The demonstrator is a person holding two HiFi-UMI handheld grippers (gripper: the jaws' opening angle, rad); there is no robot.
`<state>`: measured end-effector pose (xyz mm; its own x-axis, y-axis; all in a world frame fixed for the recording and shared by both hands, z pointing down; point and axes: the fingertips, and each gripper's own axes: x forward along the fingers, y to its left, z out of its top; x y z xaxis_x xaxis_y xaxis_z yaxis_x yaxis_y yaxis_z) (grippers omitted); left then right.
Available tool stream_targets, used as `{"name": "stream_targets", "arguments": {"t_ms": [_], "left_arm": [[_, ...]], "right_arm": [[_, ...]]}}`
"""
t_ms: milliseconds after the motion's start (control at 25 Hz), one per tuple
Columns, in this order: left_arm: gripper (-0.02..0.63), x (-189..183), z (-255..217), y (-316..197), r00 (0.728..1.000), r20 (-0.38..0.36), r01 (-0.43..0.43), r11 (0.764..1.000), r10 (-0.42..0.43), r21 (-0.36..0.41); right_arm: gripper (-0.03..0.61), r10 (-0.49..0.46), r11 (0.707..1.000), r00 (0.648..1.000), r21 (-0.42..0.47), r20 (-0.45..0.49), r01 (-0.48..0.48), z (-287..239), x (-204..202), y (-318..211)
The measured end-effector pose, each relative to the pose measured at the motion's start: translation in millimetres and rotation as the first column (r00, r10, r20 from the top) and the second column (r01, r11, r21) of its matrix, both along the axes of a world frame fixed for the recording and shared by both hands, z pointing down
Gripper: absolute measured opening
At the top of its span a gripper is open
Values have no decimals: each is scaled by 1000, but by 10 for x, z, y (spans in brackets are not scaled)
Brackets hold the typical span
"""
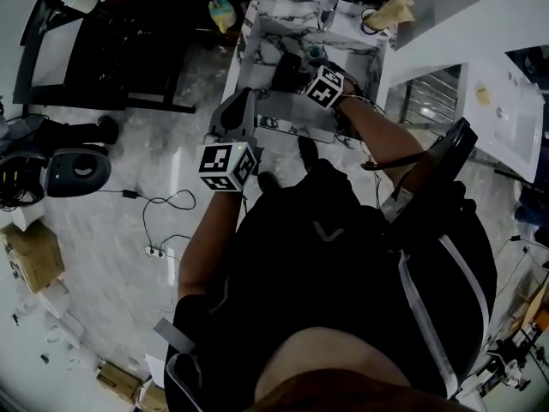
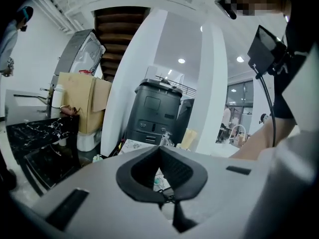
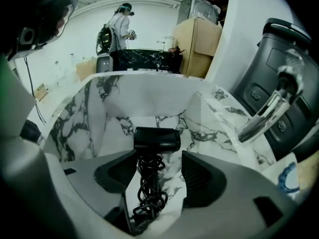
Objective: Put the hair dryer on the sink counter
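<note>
A black hair dryer [image 3: 156, 138] lies in the white marble sink basin [image 3: 94, 118], its cord wound round the handle. My right gripper [image 3: 158, 159] is open, one jaw on each side of the corded handle, not closed on it. From the head view the right gripper [image 1: 302, 65] reaches down into the sink over the dark hair dryer [image 1: 286, 74]. The marble sink counter [image 1: 259, 9] rims the basin. My left gripper [image 1: 243, 101] hangs in front of the sink, tilted up. Its jaws [image 2: 159, 149] meet at the tips, shut on nothing.
A chrome faucet [image 3: 269, 111] stands at the basin's right rim, with a dark grey machine [image 3: 286, 54] behind it. A tan paper bag [image 1: 390, 11] sits on the counter corner. Cables and a power strip [image 1: 154, 249] lie on the floor at left. A person [image 3: 117, 29] stands far off.
</note>
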<state>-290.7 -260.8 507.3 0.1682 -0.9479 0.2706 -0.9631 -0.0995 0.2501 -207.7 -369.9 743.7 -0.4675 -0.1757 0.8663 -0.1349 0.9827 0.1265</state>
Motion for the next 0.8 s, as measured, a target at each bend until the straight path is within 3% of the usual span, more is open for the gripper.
{"name": "stream_targets", "arguments": {"t_ms": [400,520,640,800], "left_arm": [[5,73,-253,4,990,9,-144,986,144,83],[5,78,-320,67,983,8,-181,978,181,99],[5,85,-388,148,977,14,-215,970,215,117],[5,75,-473,254,969,24,-249,960,248,130]], "right_arm": [[266,185,977,969,75,165,-200,-878,140,56],[149,239,958,943,102,234,-268,-1140,184,134],[129,289,938,908,100,302,-332,-1394,227,251],[93,363,897,837,89,409,-433,-1812,297,377]]}}
